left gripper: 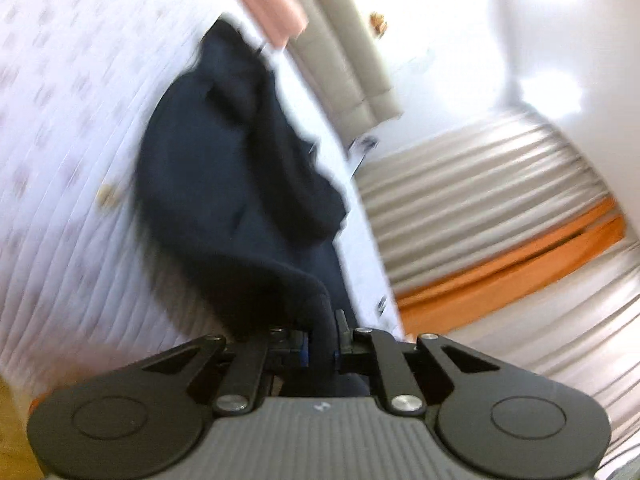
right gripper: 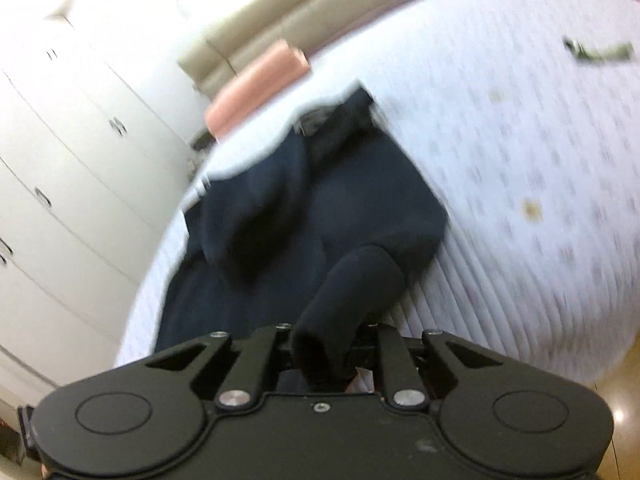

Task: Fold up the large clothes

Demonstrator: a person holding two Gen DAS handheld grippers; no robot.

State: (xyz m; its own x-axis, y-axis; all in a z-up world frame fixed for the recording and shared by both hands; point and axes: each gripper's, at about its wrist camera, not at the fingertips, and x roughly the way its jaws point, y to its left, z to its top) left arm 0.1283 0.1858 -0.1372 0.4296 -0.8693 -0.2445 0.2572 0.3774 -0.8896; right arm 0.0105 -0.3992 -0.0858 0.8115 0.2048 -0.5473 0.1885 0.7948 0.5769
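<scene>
A dark navy garment point(left gripper: 236, 184) lies crumpled on a white quilted bed point(left gripper: 60, 160). My left gripper point(left gripper: 322, 332) is shut on a fold of its near edge, which rises up between the fingers. In the right wrist view the same navy garment point(right gripper: 320, 216) stretches away over the bed point(right gripper: 520, 160). My right gripper point(right gripper: 326, 344) is shut on a rolled, sleeve-like end of it that stands up from the jaws. Both views are motion-blurred.
A pink rolled pillow point(right gripper: 256, 88) lies at the bed's far end against a beige padded headboard point(right gripper: 304, 24). White cupboards point(right gripper: 60, 152) stand beside the bed. Striped curtains point(left gripper: 480, 192) and orange cloth point(left gripper: 520, 264) show in the left wrist view. A small dark item point(right gripper: 596, 52) lies on the bed.
</scene>
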